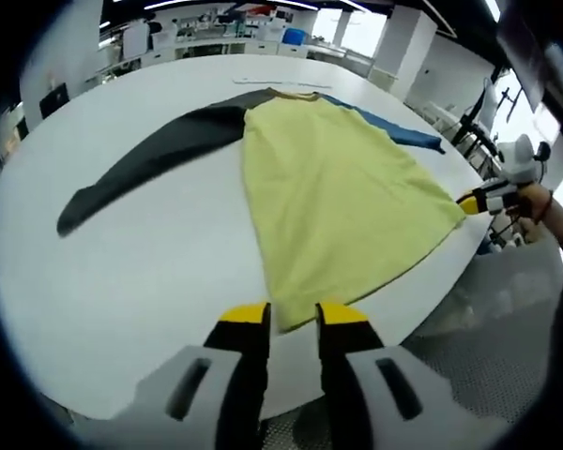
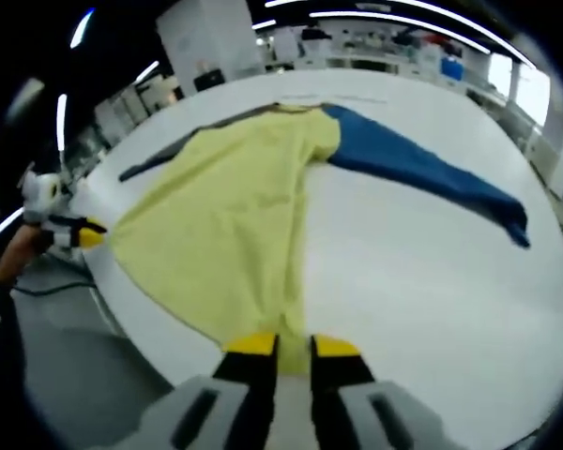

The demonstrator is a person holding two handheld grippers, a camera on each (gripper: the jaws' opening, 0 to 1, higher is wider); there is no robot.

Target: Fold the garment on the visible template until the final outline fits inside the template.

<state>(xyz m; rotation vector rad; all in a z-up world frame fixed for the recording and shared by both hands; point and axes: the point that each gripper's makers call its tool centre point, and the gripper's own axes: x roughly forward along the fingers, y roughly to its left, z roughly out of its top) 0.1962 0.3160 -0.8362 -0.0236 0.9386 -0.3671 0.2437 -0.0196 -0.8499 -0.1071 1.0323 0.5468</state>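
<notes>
Yellow shirt (image 1: 328, 197) lay flat on the white table (image 1: 150, 272), dark sleeve (image 1: 150, 159) and blue sleeve (image 2: 422, 169) spread outward. Left claw (image 1: 291, 314) and right claw (image 2: 293, 347) each pinched a hem corner — presumably to lift the hem evenly for a fold.

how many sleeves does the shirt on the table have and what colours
2. A dark grey sleeve stretches out from the yellow body toward the left gripper's side; a blue sleeve stretches out toward the right gripper's side. Both lie flat on the white table.
</notes>
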